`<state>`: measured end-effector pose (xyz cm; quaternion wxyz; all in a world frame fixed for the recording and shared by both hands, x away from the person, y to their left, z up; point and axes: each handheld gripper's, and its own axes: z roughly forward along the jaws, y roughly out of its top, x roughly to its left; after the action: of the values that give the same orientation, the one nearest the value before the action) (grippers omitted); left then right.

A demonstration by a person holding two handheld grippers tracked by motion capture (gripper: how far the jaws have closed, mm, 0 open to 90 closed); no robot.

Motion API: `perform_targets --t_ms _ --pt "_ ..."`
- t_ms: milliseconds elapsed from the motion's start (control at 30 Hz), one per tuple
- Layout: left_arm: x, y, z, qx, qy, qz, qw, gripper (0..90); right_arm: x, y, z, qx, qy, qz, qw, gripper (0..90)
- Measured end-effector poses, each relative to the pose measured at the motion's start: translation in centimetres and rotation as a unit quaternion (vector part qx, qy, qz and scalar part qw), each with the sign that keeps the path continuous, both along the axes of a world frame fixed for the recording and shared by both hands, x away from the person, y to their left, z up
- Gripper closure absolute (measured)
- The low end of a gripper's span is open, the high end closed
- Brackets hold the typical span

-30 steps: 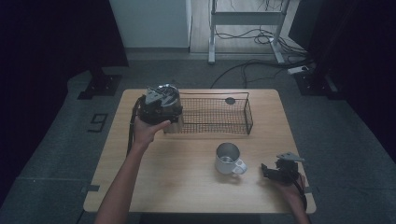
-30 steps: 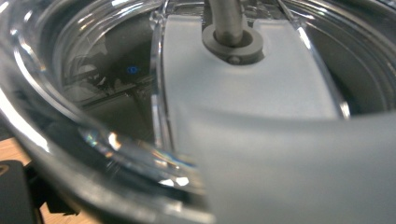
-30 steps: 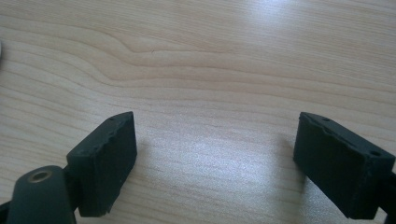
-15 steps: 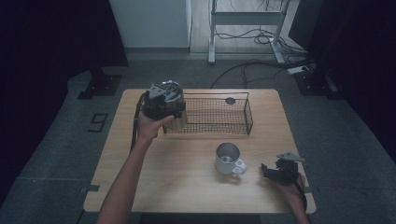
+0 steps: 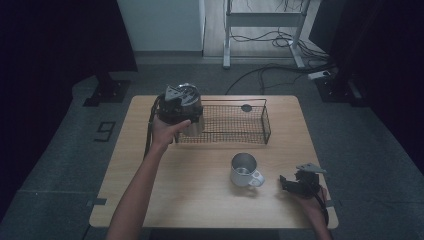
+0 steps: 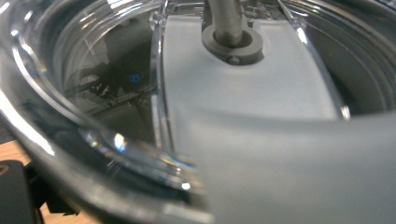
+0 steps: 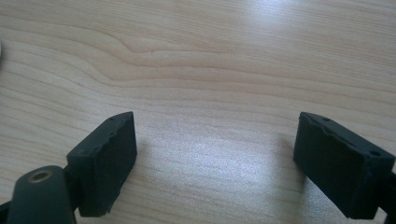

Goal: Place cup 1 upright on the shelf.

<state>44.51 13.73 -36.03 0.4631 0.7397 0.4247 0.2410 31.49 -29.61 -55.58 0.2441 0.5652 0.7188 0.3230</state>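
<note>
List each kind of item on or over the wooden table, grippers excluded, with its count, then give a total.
Wire basket: 1
Metal mug: 1
Clear glass container with a grey lid, held in the left gripper: 1
Small dark round object in the basket: 1
Total: 4

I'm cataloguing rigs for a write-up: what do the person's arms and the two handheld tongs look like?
Both forearms are bare, no sleeves showing. The left tongs are a bulky black unit topped by a grey three-cornered plate, with a dark cable hanging down. The right tongs are black with a similar grey plate; their fingers are blocky, matte black pads.
</note>
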Motion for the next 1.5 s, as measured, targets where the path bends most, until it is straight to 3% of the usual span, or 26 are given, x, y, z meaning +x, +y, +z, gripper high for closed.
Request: perform_targets --t_ms 500,1067,1500 --pt "1.1 -0.5 0.3 0.017 0.006 0.000 0.9998 4.0 0.0 0.0 0.0 0.000 0.000 0.000 1.0000 13.4" --pt "3.7 -2.5 -0.3 0.018 0.018 -0.002 0.9997 4.0 0.0 0.0 0.0 0.000 0.000 -0.001 1.0000 13.7" --pt "4.8 -3.2 -0.7 0.024 0.021 0.004 0.9995 4.0 0.0 0.0 0.0 0.000 0.000 -0.001 1.0000 13.8"
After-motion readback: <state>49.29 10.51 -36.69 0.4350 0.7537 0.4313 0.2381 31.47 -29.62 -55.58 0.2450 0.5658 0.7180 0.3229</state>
